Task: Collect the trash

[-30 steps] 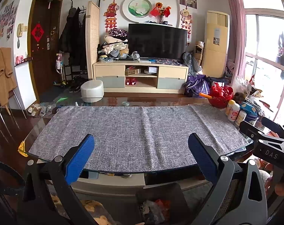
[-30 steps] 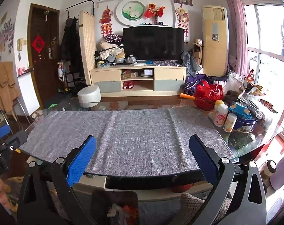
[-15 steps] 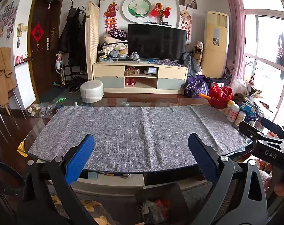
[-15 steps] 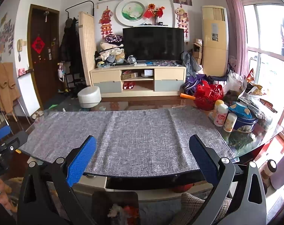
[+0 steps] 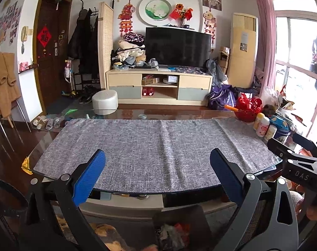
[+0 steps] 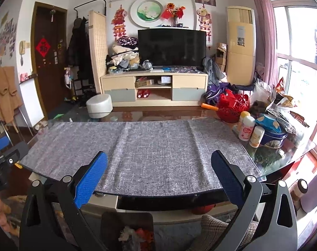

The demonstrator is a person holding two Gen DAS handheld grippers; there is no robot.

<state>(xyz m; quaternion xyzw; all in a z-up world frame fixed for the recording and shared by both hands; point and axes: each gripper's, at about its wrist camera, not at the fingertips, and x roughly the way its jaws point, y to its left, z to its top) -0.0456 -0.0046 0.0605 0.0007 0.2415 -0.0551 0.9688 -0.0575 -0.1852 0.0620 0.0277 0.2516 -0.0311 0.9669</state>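
Note:
A dark bin (image 5: 179,228) on the floor under the table's near edge holds crumpled white and red trash (image 5: 172,233); the same bin (image 6: 128,230) and its trash (image 6: 135,235) show in the right wrist view. My left gripper (image 5: 157,173) stands open above the near edge of the grey cloth (image 5: 154,146), nothing between its blue pads. My right gripper (image 6: 158,174) is open too, held over the cloth (image 6: 141,148) near the edge. The right gripper's black frame (image 5: 300,163) shows at the left view's right side. No loose trash shows on the cloth.
The glass table (image 6: 269,159) carries bottles (image 6: 246,128), a blue tin (image 6: 272,135), a red basket (image 6: 233,104) and bags at its right end. A white stool (image 5: 105,101) and a TV cabinet (image 5: 159,85) stand beyond. A cushion (image 6: 215,228) lies below right.

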